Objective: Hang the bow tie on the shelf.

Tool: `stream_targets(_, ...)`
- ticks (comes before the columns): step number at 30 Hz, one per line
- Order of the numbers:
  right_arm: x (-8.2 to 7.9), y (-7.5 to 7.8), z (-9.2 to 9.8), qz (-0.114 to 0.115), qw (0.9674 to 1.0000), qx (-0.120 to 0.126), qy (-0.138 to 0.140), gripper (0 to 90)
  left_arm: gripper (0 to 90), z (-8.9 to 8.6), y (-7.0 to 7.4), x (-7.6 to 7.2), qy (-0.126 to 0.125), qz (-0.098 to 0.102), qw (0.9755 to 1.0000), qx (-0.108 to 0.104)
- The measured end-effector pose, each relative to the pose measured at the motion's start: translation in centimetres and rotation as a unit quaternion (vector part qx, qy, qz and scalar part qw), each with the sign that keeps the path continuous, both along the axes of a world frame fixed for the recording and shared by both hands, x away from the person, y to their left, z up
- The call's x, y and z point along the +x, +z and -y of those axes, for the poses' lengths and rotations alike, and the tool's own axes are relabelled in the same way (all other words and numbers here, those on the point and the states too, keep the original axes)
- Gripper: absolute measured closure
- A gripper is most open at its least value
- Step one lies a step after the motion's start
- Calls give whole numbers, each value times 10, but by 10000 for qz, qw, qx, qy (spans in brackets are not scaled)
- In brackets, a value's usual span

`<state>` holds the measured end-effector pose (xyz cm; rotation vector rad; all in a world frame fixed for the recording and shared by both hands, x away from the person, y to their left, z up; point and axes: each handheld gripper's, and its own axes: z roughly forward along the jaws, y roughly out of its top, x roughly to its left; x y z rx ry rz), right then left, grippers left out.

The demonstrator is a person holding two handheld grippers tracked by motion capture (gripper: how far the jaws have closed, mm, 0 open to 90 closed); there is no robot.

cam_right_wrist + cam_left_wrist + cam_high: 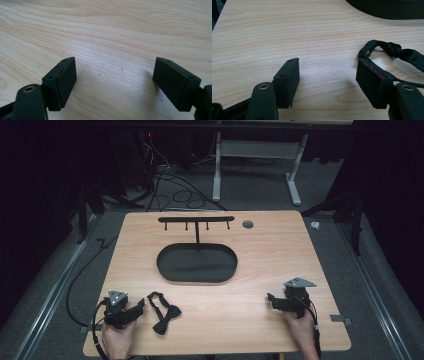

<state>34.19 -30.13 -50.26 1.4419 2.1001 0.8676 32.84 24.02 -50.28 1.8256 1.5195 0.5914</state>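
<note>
Both grippers, left (134, 308) and right (274, 300), jaws spread, near table (280, 250) front edge; bow tie (162, 312) perhaps touching left.

Worktop (280, 260): light wood grain, centre of the high view. Small grey round insert (248, 224) set in its surface, upper right of centre.

Tray (197, 263): black, oval, shallow, at frame centre. Thin post rises from its far edge to a black bar (196, 219) with four short pegs hanging under it.

Bow tie (165, 313): black, with strap, lower left of the frame, flat on the worktop, well apart from the tray. In the left gripper view its strap loop (372, 48) lies at right.

Floor: grey carpet. Cables (175, 190) coiled at upper centre-left. White frame legs (295, 175) at upper centre-right.
</note>
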Motion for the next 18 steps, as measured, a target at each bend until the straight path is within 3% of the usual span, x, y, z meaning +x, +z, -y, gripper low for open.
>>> stream_targets(3, 0, 0, 0, -5, 10000, 5, -2, 202, 398, 1, 9, -5, 95, 8, 9997, -231)
stream_targets(8, -1, 0, 0, -11, 10000, -2, 16, 202, 445, 6, 16, -8, -14, 53, 9997, -241)
stream_targets(18, -1, 0, 0, -11, 10000, 0, 18, 202, 478, 17, 9, -2, -159, -117, 9985, -516)
